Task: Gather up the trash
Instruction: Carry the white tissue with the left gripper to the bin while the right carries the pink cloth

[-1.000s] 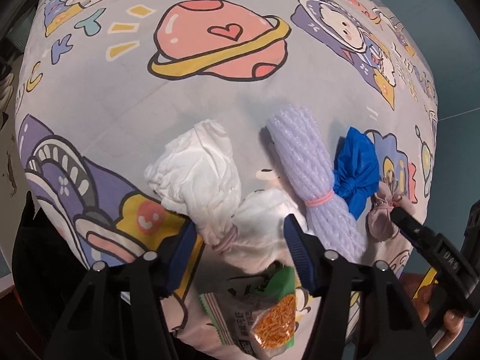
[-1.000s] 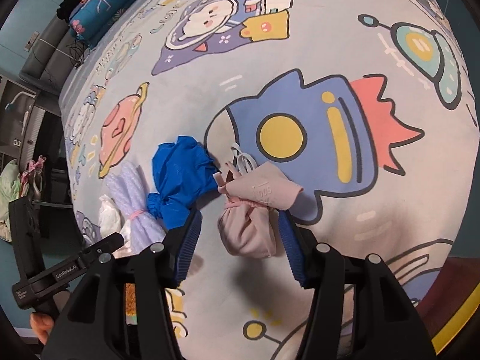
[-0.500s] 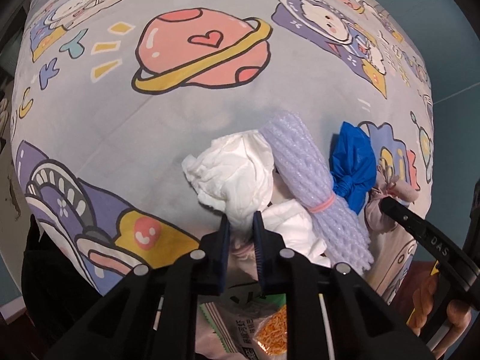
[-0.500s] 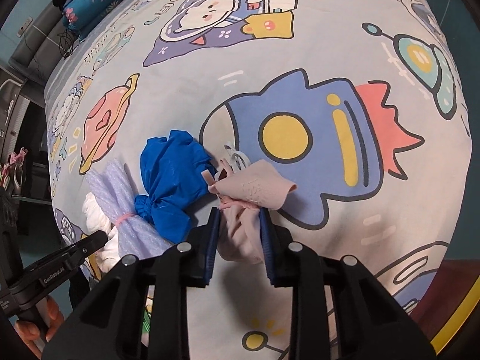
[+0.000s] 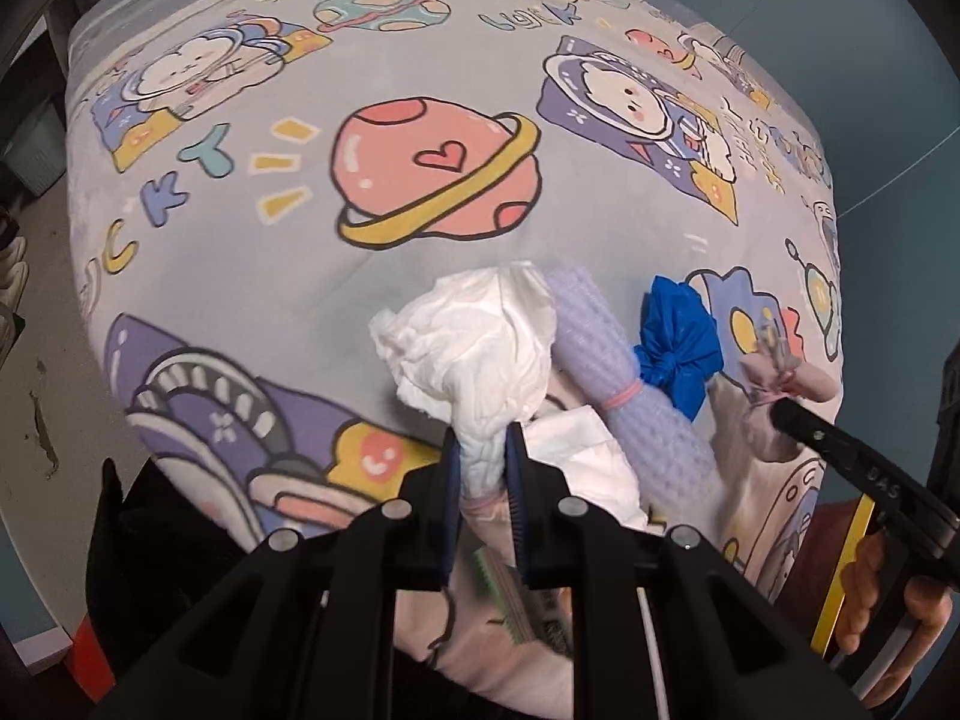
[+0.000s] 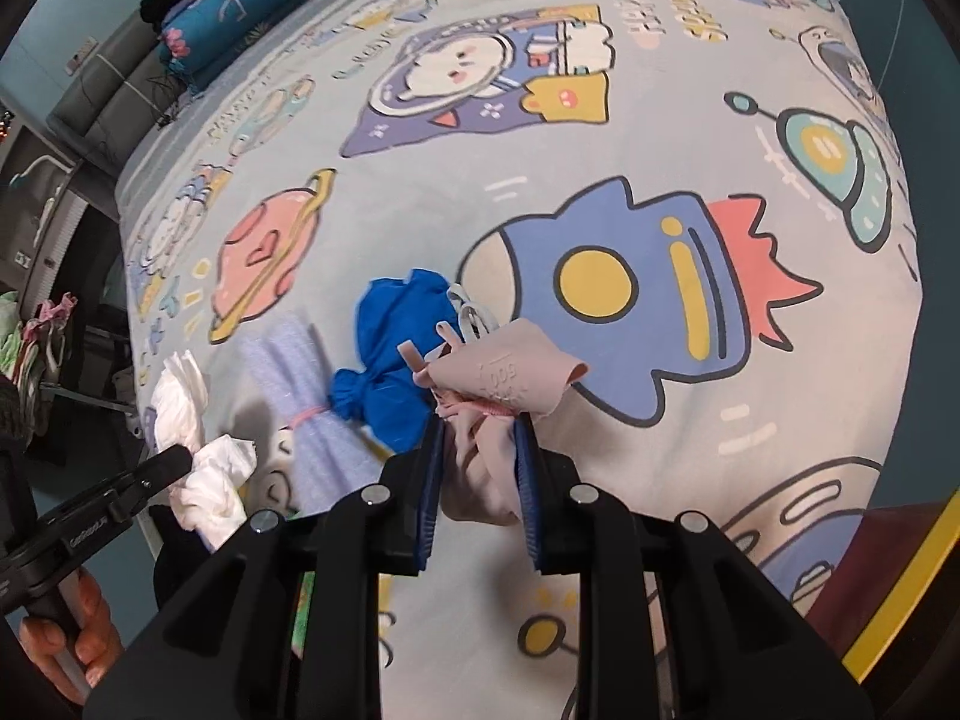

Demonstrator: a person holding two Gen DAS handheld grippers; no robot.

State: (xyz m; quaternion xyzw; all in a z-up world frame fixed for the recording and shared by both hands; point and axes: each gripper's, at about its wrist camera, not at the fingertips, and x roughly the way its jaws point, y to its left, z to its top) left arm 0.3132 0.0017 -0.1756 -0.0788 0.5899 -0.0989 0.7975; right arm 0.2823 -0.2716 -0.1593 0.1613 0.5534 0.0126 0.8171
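Observation:
My left gripper is shut on a white tissue bundle tied with a band, held above the cartoon-print bed cover. My right gripper is shut on a pale pink tied bundle, also lifted off the cover. A lilac foam-mesh bundle and a blue tied plastic bag lie between them on the bed. The white bundle also shows in the right wrist view, and the pink bundle shows in the left wrist view.
A snack wrapper lies at the bed's near edge under the left gripper. Folded bedding sits at the far end of the bed. A green basket stands on the floor at left.
Both grippers closed, the left on the white bundle and the right on the pink bundle, then rose with them away from the bed cover.

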